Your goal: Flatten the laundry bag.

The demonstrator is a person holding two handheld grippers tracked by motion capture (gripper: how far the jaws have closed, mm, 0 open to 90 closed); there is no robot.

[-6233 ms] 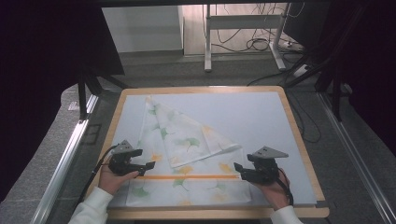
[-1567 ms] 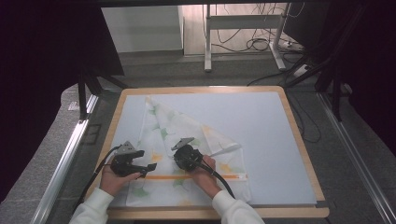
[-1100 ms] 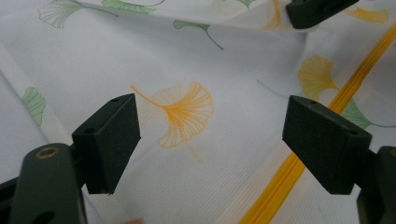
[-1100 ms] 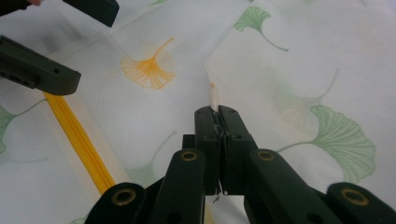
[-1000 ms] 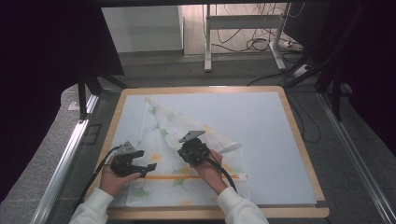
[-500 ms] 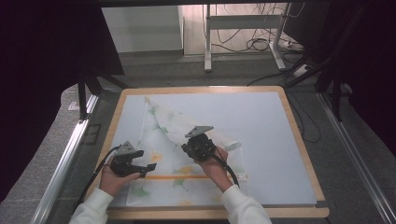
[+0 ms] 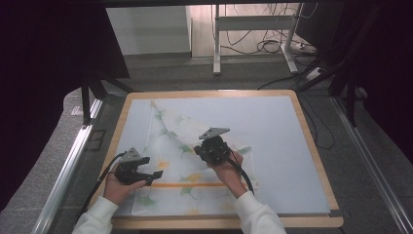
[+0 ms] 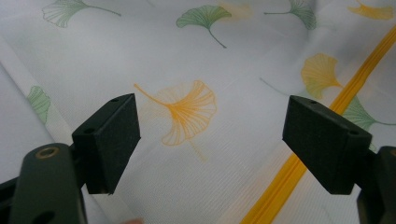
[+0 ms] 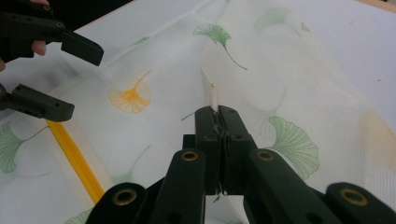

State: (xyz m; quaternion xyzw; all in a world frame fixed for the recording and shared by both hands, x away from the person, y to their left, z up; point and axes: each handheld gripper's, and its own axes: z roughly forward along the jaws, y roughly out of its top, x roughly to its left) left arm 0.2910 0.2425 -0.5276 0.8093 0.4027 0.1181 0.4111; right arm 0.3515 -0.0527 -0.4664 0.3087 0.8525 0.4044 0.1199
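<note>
Cloth (image 7: pixel 185 161) printed with ginkgo leaves lies spread on the bench (image 7: pixel 311 146), high view; left gripper (image 8: pixel 210 140) hovers above it, fingers released; right gripper (image 9: pixel 218 119) has fingers clenched, grasping a raised fold.

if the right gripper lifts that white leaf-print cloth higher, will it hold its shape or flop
Probably flop: the thin white leaf-print cloth already tents into a soft ridge where the right gripper pinches it. It looks light and sheer, so the rest would likely drag across the light table.
</note>
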